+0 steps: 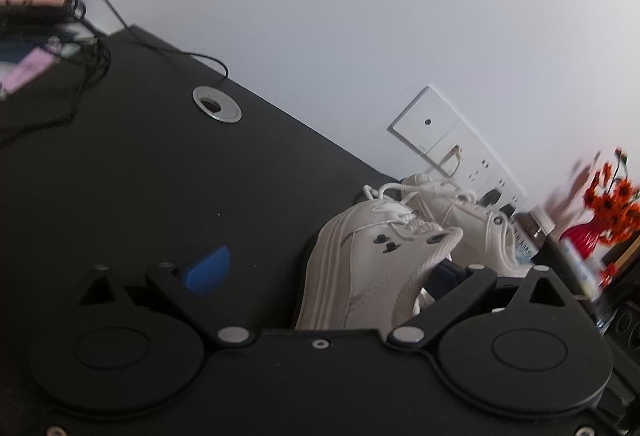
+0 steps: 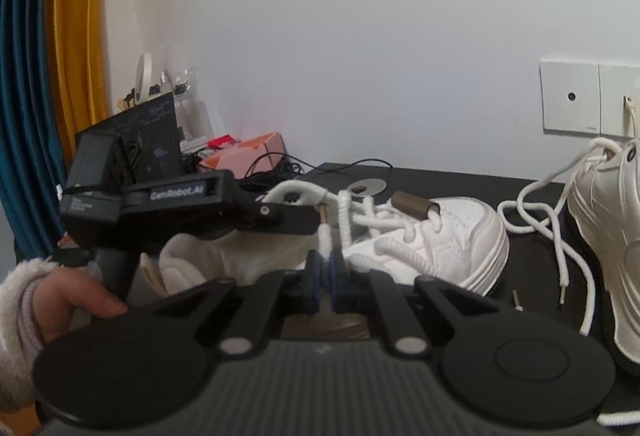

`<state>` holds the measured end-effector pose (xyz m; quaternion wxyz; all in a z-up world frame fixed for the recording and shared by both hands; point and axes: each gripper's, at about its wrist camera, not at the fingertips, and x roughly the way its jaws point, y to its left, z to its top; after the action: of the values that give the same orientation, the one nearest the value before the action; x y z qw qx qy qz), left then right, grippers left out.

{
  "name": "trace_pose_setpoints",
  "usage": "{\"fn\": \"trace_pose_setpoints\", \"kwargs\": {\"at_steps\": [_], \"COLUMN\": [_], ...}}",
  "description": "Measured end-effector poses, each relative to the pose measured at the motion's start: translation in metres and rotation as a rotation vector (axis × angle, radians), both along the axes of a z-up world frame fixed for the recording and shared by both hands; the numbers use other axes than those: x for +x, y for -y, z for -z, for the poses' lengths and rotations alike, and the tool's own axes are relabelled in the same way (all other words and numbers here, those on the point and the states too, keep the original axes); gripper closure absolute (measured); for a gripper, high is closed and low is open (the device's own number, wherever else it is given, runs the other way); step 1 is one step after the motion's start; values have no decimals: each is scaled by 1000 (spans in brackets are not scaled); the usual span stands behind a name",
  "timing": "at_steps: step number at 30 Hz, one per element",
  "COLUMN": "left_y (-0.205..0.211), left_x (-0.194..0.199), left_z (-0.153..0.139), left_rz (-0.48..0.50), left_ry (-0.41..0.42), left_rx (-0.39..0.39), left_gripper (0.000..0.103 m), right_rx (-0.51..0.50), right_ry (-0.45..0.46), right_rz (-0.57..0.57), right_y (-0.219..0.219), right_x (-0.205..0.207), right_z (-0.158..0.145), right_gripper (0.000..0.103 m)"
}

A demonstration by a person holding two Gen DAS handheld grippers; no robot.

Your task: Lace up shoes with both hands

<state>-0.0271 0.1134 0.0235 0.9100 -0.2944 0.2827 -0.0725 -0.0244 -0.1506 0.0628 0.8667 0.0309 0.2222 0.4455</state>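
White lace (image 2: 325,240) is standing almost upright out of the right gripper (image 2: 325,276), whose blue pads (image 2: 314,276) are pinching it with only the cord between them. The lace's long axis is running vertically in the right wrist view, and its metal aglet (image 2: 323,214) is pointing upward, just beside the finger of the left gripper (image 1: 326,272). The held end is sitting above the near white shoe (image 2: 452,232), which is lying on the black table (image 2: 532,188) with its long axis running across the view and its toe pointing right. The eyelet rows are lying just beyond and to the right of the aglet, so the right gripper is judged the nearer one for the coming threading move. The left gripper is reaching in from the left over the heel end, carried by the person's hand (image 2: 68,292). Its jaws are standing wide in the left wrist view, straddling the shoe's upper and clamping nothing. A second shoe (image 2: 600,244) is resting well to the right, its loose laces trailing on the table.
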Motion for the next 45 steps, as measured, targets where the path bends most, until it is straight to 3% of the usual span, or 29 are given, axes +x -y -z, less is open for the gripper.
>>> {"fn": "trace_pose_setpoints", "kwargs": {"at_steps": [2,5,7,9,12,21,24,27,33,38,45], "left_y": [1,-3,-10,-15,-18,-23,-32,-34,-40,-36,-12], "left_x": [-5,-26,-34,-27,-13,5,8,14,22,21,0], "left_z": [-16,-40,-43,-36,-23,-6,-2,2,20,24,23], "left_rz": [34,17,-6,10,60,144,142,147,138,116,12], "left_ry": [37,213,295,269,196,97,58,14,-58,-66,21], "left_rx": [41,64,33,-5,-66,-168,-214,-185,-254,-273,-213], "left_gripper": [5,1,0,2,16,23,32,32,32,30,30], "right_rx": [4,8,12,18,18,33,40,27,28,12,-10], "right_ry": [2,14,22,41,85,121,123,142,144,159,178], "right_rz": [8,25,45,63,82,106,104,101,100,105,108], "right_y": [-1,-1,-2,-4,-6,-10,-15,-16,-15,-16,-20], "right_x": [0,-2,-5,-7,-13,-14,-13,-15,-14,-14,-11], "right_z": [1,2,4,6,9,14,14,14,13,12,12], "right_gripper": [98,98,98,98,98,97,97,97,98,98,98]}}
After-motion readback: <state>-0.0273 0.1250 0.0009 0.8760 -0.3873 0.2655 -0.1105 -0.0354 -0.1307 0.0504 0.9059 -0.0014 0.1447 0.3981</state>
